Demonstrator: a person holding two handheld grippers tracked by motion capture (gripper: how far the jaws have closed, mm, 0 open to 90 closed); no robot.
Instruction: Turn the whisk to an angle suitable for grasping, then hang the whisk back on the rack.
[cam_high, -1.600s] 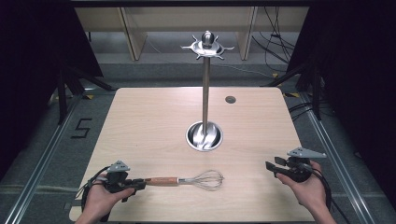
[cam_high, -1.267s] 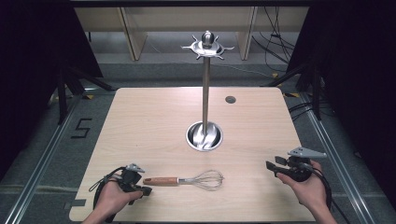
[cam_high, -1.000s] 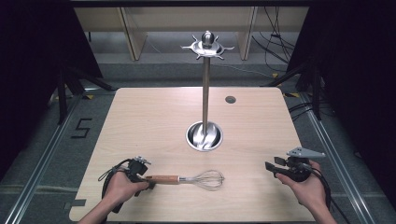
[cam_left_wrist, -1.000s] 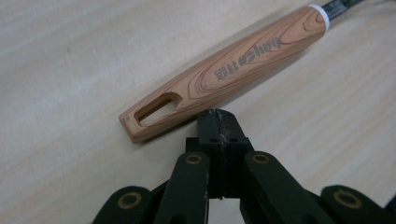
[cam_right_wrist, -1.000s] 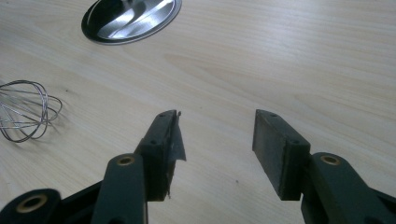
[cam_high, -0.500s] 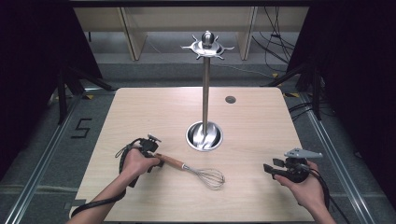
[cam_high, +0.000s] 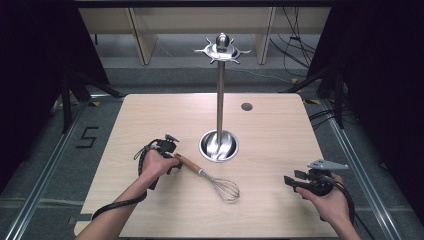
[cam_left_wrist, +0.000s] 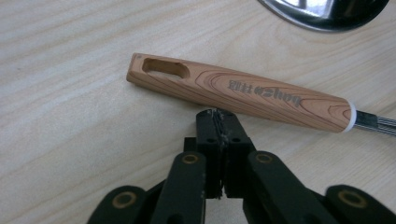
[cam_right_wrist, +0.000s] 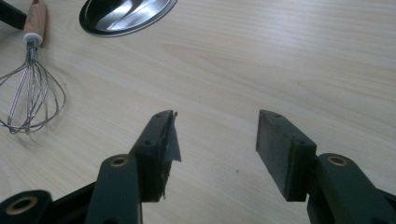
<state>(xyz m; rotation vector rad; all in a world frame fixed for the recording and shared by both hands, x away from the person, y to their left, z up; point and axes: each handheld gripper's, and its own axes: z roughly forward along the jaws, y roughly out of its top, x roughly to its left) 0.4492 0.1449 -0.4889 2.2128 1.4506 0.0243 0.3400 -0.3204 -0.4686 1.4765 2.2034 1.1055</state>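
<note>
Whisk (cam_high: 207, 176) lies lower centre of bench (cam_high: 150, 115), handle toward left gripper (cam_left_wrist: 218, 116), whose fingers are pressed together, tips against the wooden handle. Right gripper (cam_right_wrist: 215, 140) rests lower right, fingers spread, nothing between.

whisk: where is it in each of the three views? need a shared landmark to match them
High view: whisk lies lower centre of the table, handle up-left by the left gripper, wires down-right.
Left gripper view: wooden handle crosses the middle, just beyond the shut jaws.
Right gripper view: wire head at the left edge, handle end at the top-left corner.
Shared landmark: the stand's round steel base.
</note>
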